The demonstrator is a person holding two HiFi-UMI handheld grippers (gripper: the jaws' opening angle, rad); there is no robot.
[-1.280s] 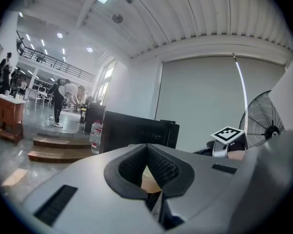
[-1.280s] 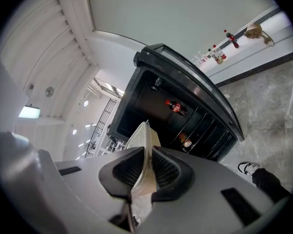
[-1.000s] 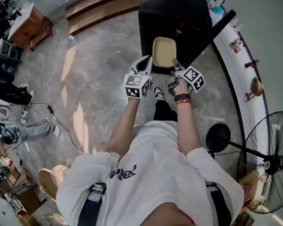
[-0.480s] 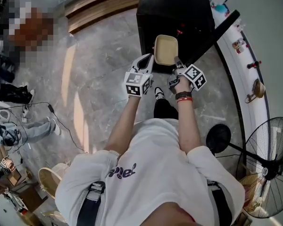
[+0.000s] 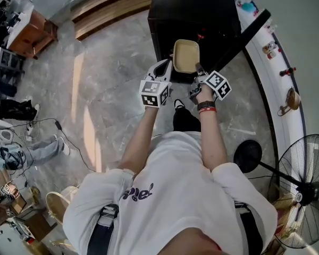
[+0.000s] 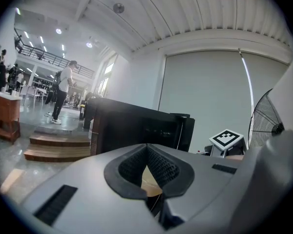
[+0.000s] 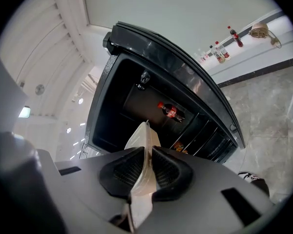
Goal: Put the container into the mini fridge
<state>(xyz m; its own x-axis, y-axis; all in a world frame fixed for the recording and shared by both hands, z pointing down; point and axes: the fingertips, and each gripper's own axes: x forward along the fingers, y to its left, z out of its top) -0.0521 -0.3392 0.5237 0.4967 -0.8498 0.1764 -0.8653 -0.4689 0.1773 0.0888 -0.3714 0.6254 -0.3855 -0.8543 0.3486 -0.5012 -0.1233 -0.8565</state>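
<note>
A grey stone floor (image 5: 111,78) is under everything. A big black boxy mini fridge (image 5: 191,9) stands on it with its long black door (image 5: 244,36) swung wide open. A person in a white shirt (image 5: 170,195) stands in front of it. A flat tan plastic container with round corners (image 5: 186,54) is up in the air, right at the fridge's open front. The right gripper (image 5: 198,70) pinches the container's near edge tight between its two jaws. The left gripper (image 5: 167,67) is just beside the container's left edge with its jaw tips together; a bit of tan shows low between them, and I cannot tell if it touches. A small dark bottle with a red label (image 7: 171,112) sits inside the fridge.
</note>
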